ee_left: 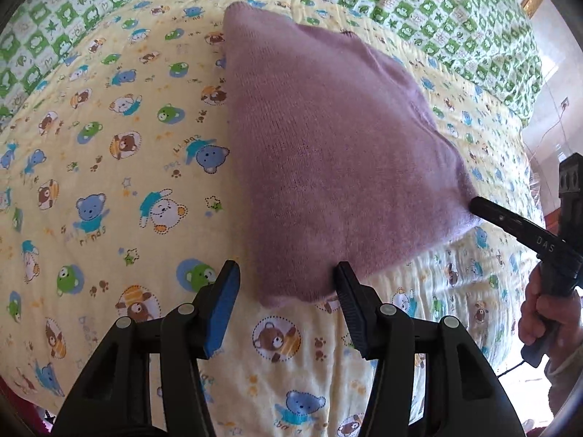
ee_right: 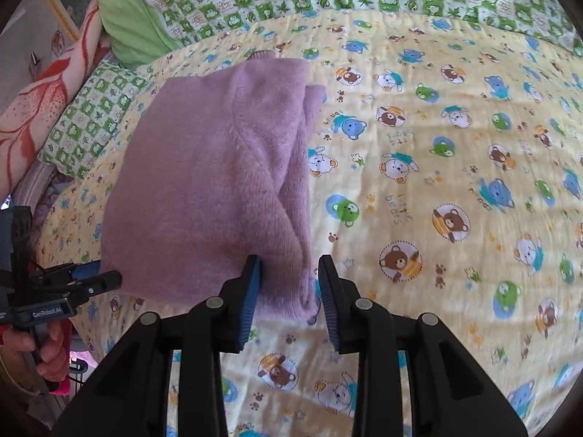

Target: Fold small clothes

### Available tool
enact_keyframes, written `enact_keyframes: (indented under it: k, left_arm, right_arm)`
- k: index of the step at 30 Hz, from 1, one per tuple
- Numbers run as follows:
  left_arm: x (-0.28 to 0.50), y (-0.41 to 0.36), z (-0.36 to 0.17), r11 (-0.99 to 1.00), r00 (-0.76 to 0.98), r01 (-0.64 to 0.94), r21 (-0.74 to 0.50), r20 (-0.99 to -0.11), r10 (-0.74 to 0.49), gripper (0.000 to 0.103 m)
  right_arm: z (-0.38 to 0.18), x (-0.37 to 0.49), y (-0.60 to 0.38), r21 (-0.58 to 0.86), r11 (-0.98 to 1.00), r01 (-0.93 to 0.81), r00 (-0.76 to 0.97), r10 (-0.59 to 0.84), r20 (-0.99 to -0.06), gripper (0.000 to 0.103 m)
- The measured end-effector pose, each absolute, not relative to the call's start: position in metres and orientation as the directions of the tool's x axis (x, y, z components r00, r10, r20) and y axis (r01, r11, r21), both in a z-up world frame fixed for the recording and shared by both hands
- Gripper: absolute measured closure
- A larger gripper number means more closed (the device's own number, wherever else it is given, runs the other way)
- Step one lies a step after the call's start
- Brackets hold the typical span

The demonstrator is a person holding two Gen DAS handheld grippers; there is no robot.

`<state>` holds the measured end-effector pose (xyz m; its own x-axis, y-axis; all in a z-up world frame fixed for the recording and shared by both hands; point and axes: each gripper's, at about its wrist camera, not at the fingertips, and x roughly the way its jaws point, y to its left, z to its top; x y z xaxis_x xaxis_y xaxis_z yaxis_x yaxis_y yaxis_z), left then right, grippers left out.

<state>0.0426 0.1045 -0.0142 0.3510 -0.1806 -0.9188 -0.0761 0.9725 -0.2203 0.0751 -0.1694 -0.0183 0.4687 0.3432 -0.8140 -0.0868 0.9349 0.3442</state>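
Observation:
A folded purple knit sweater (ee_left: 320,153) lies on a yellow bear-print quilt (ee_left: 120,167). My left gripper (ee_left: 288,284) is open, its fingers straddling the sweater's near corner. In the right wrist view the sweater (ee_right: 215,182) lies left of centre, with a folded sleeve layer along its right edge. My right gripper (ee_right: 289,273) is open around the sweater's near right corner. The right gripper also shows in the left wrist view (ee_left: 477,205), its tip at the sweater's right corner. The left gripper shows in the right wrist view (ee_right: 105,276) at the sweater's near left corner.
A green-and-white checked blanket (ee_left: 437,11) covers the far part of the bed. A green pillow (ee_right: 127,25) and a red-patterned cloth (ee_right: 47,98) lie at the far left. The bed's edge drops off at the right in the left wrist view (ee_left: 528,167).

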Motion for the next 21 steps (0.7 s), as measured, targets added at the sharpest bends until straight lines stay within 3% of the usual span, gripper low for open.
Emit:
enact_keyframes:
  k: [3,9,15,21]
  left_arm:
    - [0.034,0.109,-0.005,0.969,0.368,-0.083,-0.231,-0.911,-0.185,0.048]
    - [0.016,0.114,0.005,0.968,0.409,-0.109,-0.227,-0.898,-0.164,0.046]
    - [-0.011,0.105,0.003,0.983,0.423,-0.100,-0.155,-0.901,-0.099,0.039]
    - [-0.031,0.093,-0.001,0.994,0.445,-0.091,-0.064,-0.895,-0.016,0.028]
  right_arm:
    - [-0.010,0.062,-0.169,0.366,0.927,-0.079,0.482,0.357,-0.800,0.065]
    - [-0.007,0.033,-0.165,0.400,0.914,-0.066,0.502,0.377,-0.778,0.046]
    - [-0.014,0.006,-0.149,0.388,0.916,-0.101,0.496,0.384,-0.779,0.031]
    - [-0.021,-0.010,-0.140,0.355,0.928,-0.114,0.500,0.362,-0.787,0.025]
